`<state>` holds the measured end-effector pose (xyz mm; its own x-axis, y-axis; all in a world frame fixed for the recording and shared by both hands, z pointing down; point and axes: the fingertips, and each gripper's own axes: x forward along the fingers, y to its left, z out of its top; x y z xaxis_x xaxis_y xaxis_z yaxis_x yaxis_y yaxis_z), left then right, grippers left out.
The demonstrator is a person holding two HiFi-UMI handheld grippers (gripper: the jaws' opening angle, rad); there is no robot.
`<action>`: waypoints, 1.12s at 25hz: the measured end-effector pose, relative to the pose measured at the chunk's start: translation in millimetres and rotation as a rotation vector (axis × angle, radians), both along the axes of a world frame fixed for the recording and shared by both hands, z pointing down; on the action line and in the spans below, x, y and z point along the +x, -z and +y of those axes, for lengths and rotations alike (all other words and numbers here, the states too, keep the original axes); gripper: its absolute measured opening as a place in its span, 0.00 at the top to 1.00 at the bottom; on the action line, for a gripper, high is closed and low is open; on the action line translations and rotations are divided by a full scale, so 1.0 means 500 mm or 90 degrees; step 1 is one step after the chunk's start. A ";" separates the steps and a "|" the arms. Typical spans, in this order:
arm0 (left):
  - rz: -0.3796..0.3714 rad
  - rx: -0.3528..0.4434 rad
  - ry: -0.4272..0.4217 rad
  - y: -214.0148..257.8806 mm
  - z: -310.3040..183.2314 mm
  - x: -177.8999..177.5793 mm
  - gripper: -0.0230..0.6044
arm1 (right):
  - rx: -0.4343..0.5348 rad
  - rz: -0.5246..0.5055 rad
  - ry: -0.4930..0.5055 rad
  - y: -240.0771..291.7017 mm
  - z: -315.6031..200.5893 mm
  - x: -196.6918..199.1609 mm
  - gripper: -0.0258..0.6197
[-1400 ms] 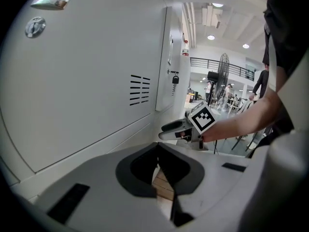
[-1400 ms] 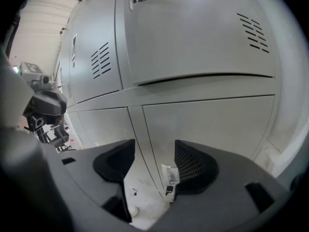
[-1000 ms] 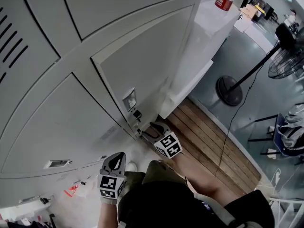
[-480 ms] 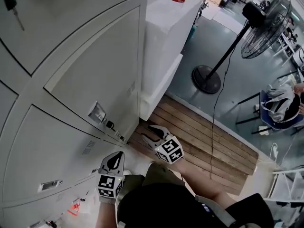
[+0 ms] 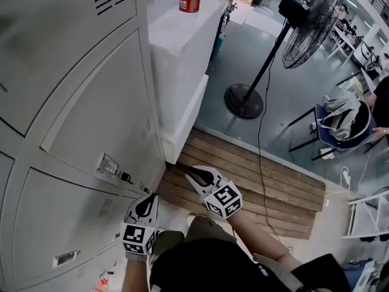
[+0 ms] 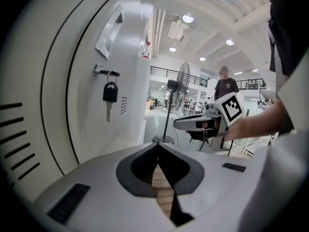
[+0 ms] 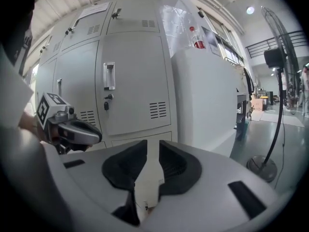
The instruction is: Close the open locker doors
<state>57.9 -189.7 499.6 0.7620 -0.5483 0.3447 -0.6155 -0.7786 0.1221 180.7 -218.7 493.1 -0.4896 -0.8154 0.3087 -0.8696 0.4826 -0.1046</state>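
The locker doors (image 5: 91,114) fill the left, each in view flush shut, a key (image 5: 125,177) in 1 lock. Your left gripper (image 5: 146,203) is clenched, empty, near them. Your right gripper (image 5: 193,175), over the planks (image 5: 267,181), is closing on nothing.

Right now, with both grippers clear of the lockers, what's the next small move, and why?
Probably turn to scan the other lockers for a door ajar. The locker door with the hanging key looks flush in its frame, like its neighbours. The left gripper and right gripper touch nothing; the right gripper's jaws are closing on nothing.
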 end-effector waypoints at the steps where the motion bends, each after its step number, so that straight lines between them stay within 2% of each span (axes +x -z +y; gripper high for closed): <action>1: 0.006 0.006 -0.007 0.012 -0.003 0.007 0.95 | 0.005 -0.004 -0.006 0.014 0.003 0.007 0.83; 11: 0.061 0.066 -0.066 0.157 -0.018 0.058 0.95 | 0.063 -0.016 -0.059 0.161 0.029 0.052 0.87; 20: 0.088 0.105 -0.092 0.251 -0.034 0.078 0.95 | 0.097 -0.011 -0.070 0.253 0.057 0.062 0.87; 28: 0.102 0.127 -0.093 0.310 -0.049 0.078 0.95 | 0.135 -0.009 -0.079 0.314 0.081 0.068 0.87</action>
<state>97.0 -214.1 344.5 0.8737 -0.4736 0.1108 -0.4805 -0.8759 0.0445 214.7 -178.3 336.3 -0.3853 -0.9152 0.1179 -0.9225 0.3852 -0.0245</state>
